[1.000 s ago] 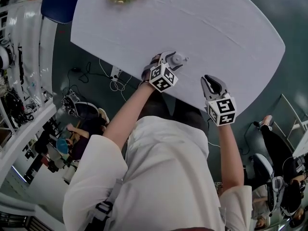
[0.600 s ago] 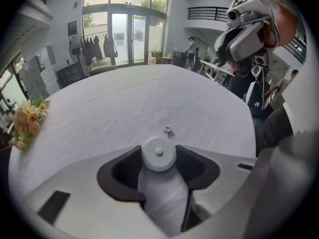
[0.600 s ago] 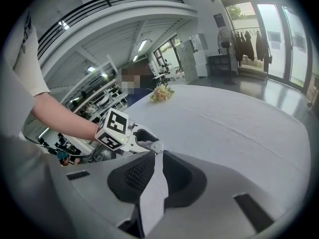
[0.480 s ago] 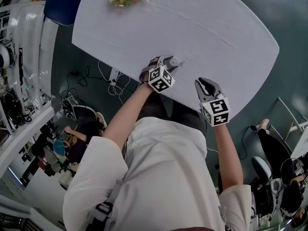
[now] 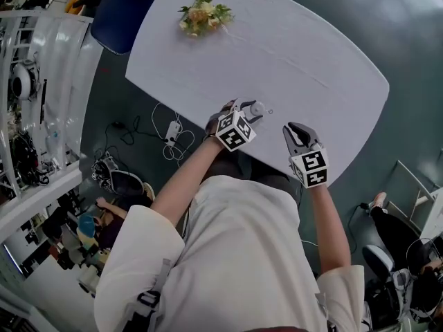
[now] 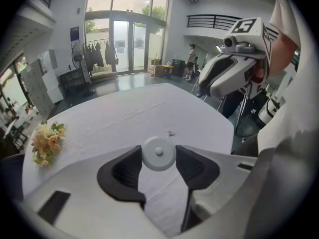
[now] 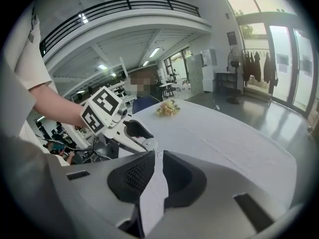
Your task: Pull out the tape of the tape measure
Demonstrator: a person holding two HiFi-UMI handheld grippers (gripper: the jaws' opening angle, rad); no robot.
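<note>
A small round white tape measure (image 5: 257,107) (image 6: 158,154) sits between the pads of my left gripper (image 5: 250,108) (image 6: 158,151), whose jaws have just been closing and now press on it from both sides, above the near edge of the white table (image 5: 311,54). A tiny tab (image 5: 270,111) (image 6: 170,133) shows just past the case. My right gripper (image 5: 293,128) (image 7: 158,155) hovers to the right, apart from the tape measure, jaws nearly together with nothing between them. The right gripper view shows the left gripper (image 7: 134,131) ahead of it.
A bunch of flowers (image 5: 203,16) (image 6: 46,143) lies at the table's far end. A blue chair (image 5: 121,16) stands beyond the far left corner. Cables and a power strip (image 5: 169,126) lie on the floor left of the table.
The left gripper's jaws have closed on the tape measure and lifted it off the table. The right gripper has also risen and rolled a little.
</note>
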